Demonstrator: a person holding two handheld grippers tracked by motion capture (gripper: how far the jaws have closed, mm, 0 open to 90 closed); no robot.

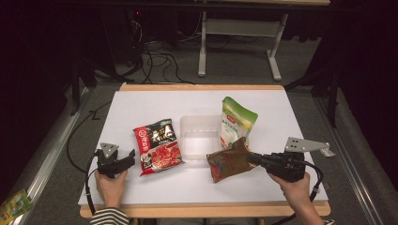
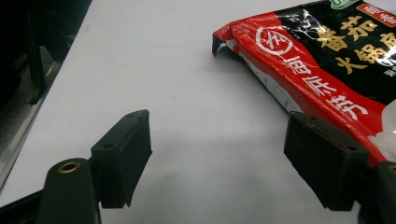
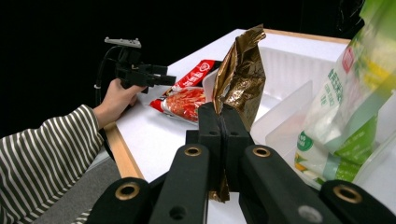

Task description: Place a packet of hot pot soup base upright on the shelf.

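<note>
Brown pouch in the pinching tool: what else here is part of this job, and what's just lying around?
In the job: brown pouch, right gripper shut on it, clear tub beside it.

Probably lying about: red packet, green-and-white pouch, open left gripper, packet on the floor.

Clear tray (image 1: 199, 123) (centre); red packet (image 1: 158, 146); green pouch (image 1: 237, 121).

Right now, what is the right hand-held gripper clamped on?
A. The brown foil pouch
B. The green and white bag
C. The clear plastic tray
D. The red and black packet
A: the right hand-held gripper has its jaws pressed together on an edge of the brown foil pouch, while the red and black packet, the green and white bag and the clear plastic tray lie apart from it on the table.
</note>
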